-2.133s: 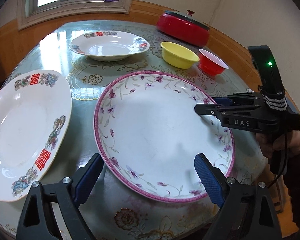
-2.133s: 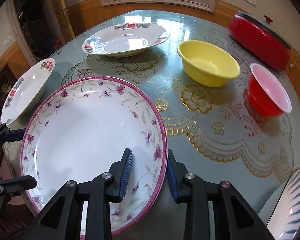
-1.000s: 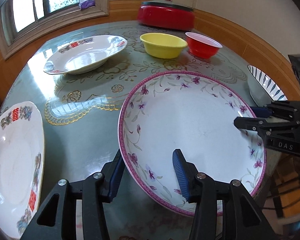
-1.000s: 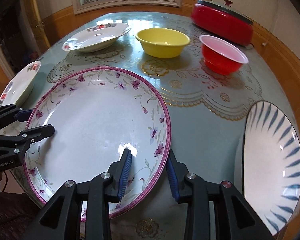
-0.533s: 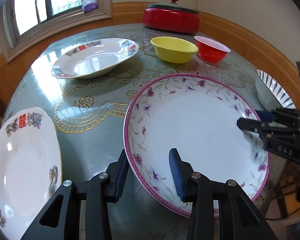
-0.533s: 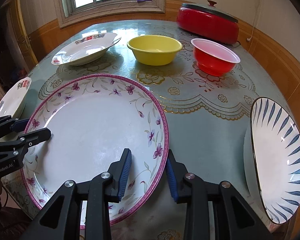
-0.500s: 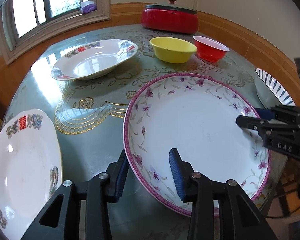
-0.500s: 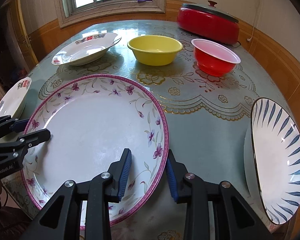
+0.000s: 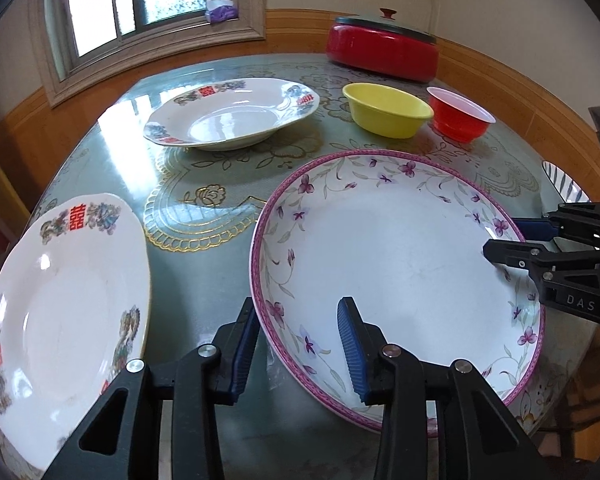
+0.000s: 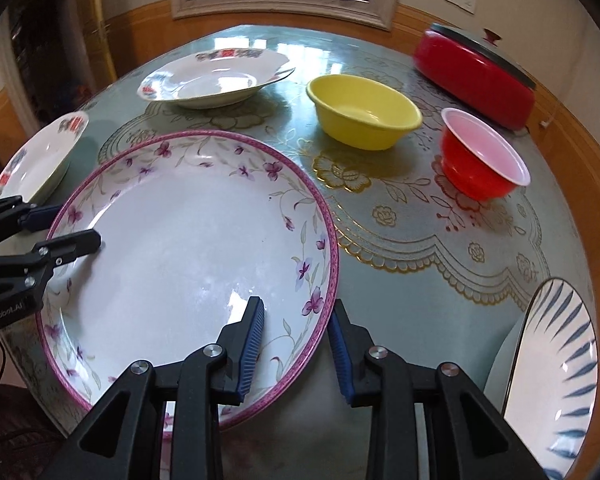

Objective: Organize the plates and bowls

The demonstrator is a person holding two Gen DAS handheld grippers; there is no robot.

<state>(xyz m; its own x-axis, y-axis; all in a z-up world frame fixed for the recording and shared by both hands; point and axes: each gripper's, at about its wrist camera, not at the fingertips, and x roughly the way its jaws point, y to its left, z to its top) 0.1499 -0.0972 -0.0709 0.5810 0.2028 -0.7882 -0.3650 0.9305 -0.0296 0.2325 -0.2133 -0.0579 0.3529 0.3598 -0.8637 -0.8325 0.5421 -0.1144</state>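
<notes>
Since the earlier frames, the left gripper (image 9: 298,346) has been narrowed from a wide stance until its jaws straddle the near rim of the floral plate (image 9: 396,264). The right gripper (image 10: 296,346) is set astride the opposite rim. Whether either pair of pads presses on the rim cannot be told. The plate is located at the near edge of the table (image 9: 228,184), between a white plate (image 9: 60,312) and a blue-striped plate (image 10: 556,368). It is judged rigid, glazed, slippery and breakable; hold should be taken on opposite rim sections. A pink band and purple flowers are borne on its rim.
</notes>
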